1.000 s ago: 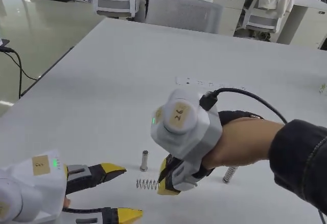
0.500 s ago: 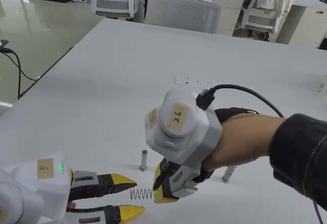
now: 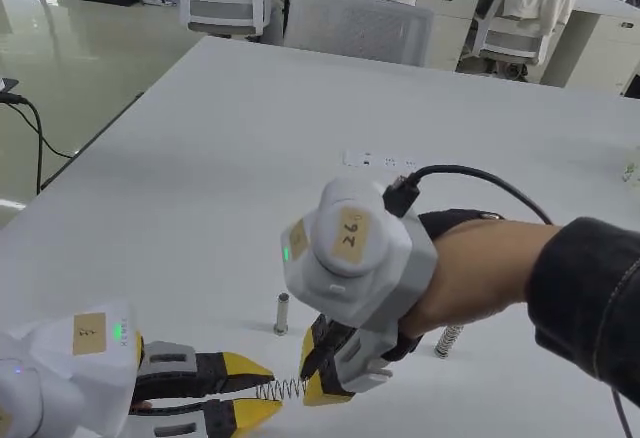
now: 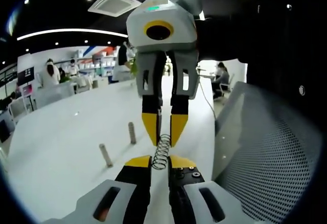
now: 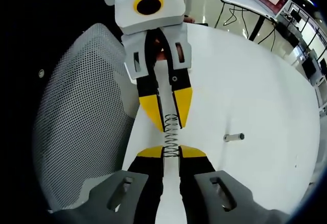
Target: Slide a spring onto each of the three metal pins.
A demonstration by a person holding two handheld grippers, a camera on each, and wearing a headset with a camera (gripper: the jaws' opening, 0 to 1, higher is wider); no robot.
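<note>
**Spring clamped at both ends, one gripper on each**

Spring (image 3: 282,390) runs roughly level and straight between two pairs of yellow-tipped jaws, low over the white table (image 3: 300,128) at the near side of the head view. I cannot tell whether it touches the tabletop.

The left gripper (image 3: 265,396) reaches in from the lower left, its jaws drawn together on the spring's left end. The right gripper (image 3: 315,386), carried by a gloved hand (image 3: 470,278), tilts down toward it with its jaws pinched on the other end. A black cable (image 3: 470,176) loops away from the top of the right gripper.

In the left gripper view the spring (image 4: 162,151) rises from between the left gripper's (image 4: 161,162) own tips to those of the right gripper (image 4: 164,131) facing it. Each pair is closed to the width of the coil. The right gripper view gives the mirror of this: the spring (image 5: 171,134) spans from the right gripper (image 5: 172,152) to the left gripper (image 5: 170,120).

A bare pin (image 3: 282,314) stands upright on the table just behind the spring, apart from it. The left gripper view shows a pin (image 4: 132,132) and a second pin (image 4: 106,155) left of the jaws, both bare.

A second spring (image 3: 450,340) stands slightly tilted on the table just beside the hand. Whether a pin runs through it I cannot tell.

A mesh chair back (image 4: 265,147) sits close beside the table.
</note>
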